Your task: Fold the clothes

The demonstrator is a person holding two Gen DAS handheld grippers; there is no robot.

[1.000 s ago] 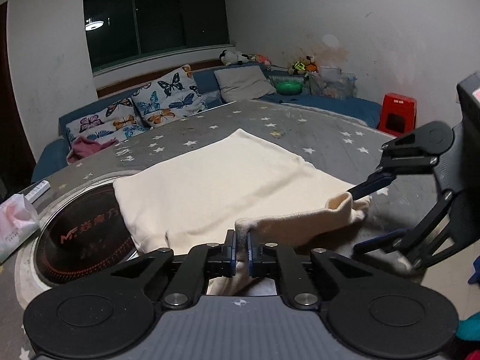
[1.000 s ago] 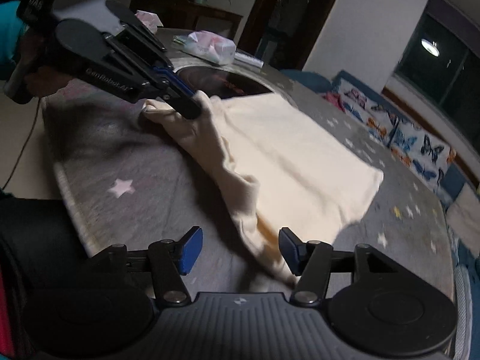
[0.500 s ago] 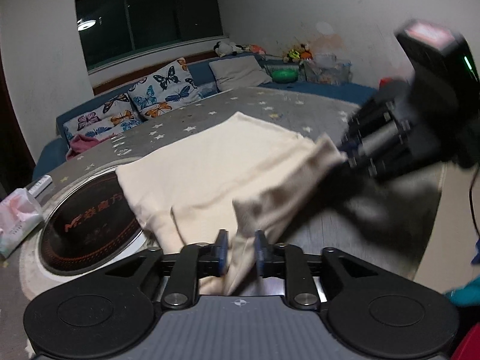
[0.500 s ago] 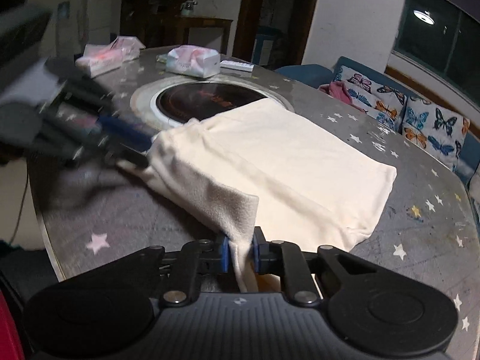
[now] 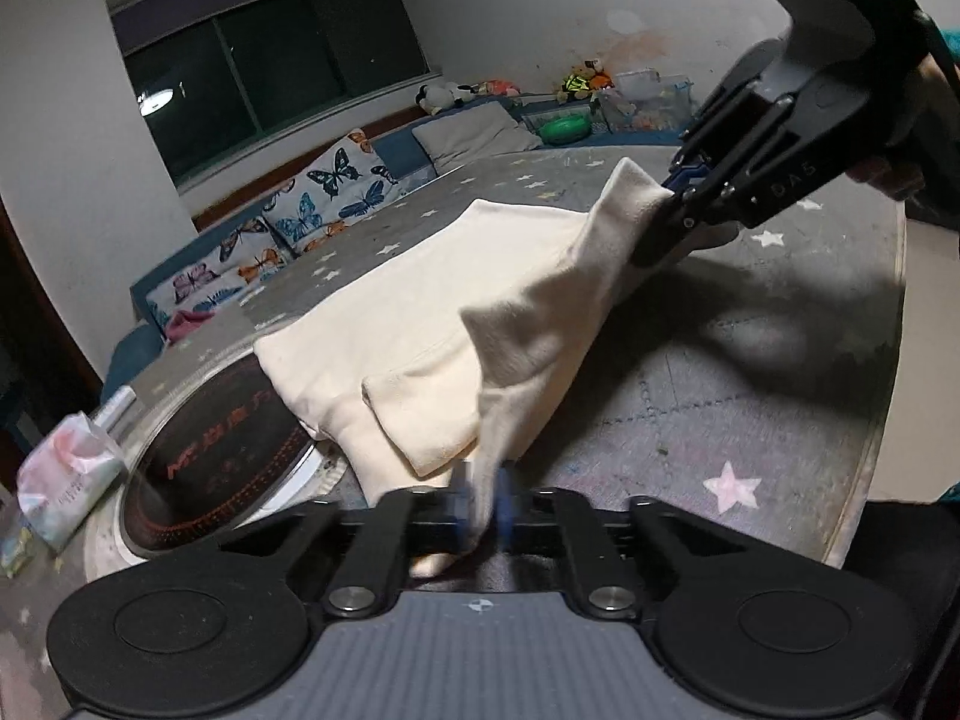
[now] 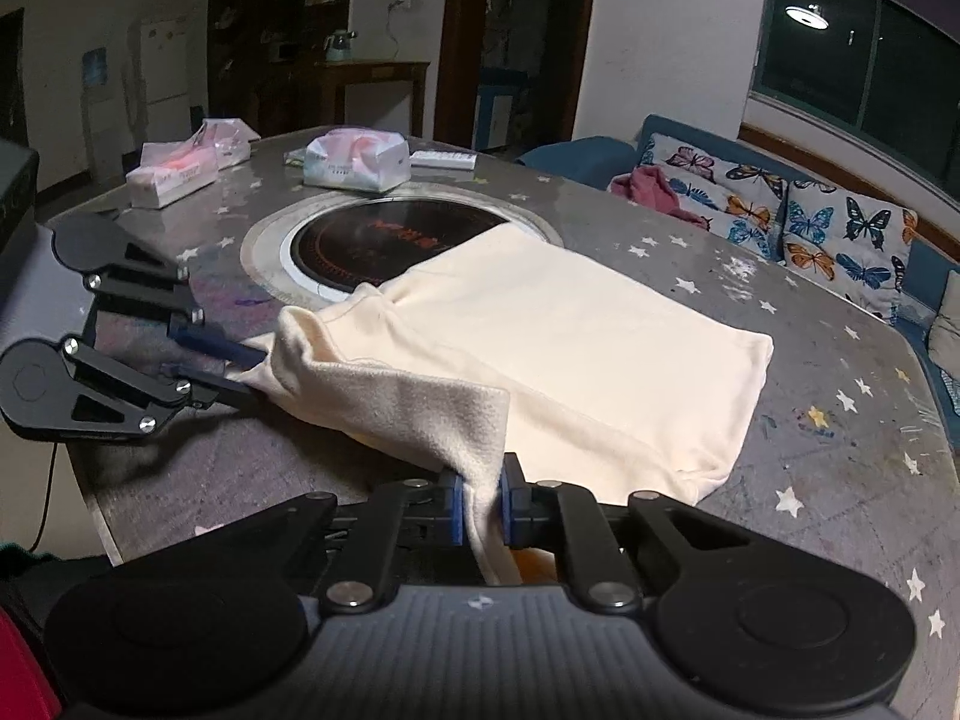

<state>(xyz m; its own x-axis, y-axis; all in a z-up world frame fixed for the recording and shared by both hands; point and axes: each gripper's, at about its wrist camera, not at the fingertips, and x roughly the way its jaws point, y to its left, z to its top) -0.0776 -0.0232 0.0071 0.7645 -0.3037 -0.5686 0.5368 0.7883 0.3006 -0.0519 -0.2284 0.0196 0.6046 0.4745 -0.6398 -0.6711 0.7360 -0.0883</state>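
Note:
A cream garment lies partly folded on the grey star-patterned table; it also shows in the right wrist view. My left gripper is shut on the garment's near edge and holds it raised. My right gripper is shut on the other end of that edge. The cloth hangs stretched between the two grippers above the table. The right gripper shows in the left wrist view, the left gripper in the right wrist view.
A round black induction hob is set in the table under the garment's far corner. Tissue packs and a remote lie beyond it. A tissue pack sits at the left. A sofa with butterfly cushions runs behind the table.
The right gripper closed on the garment's edge, having been open a second ago. Both grippers lifted the edge off the table and carried it forward over the garment.

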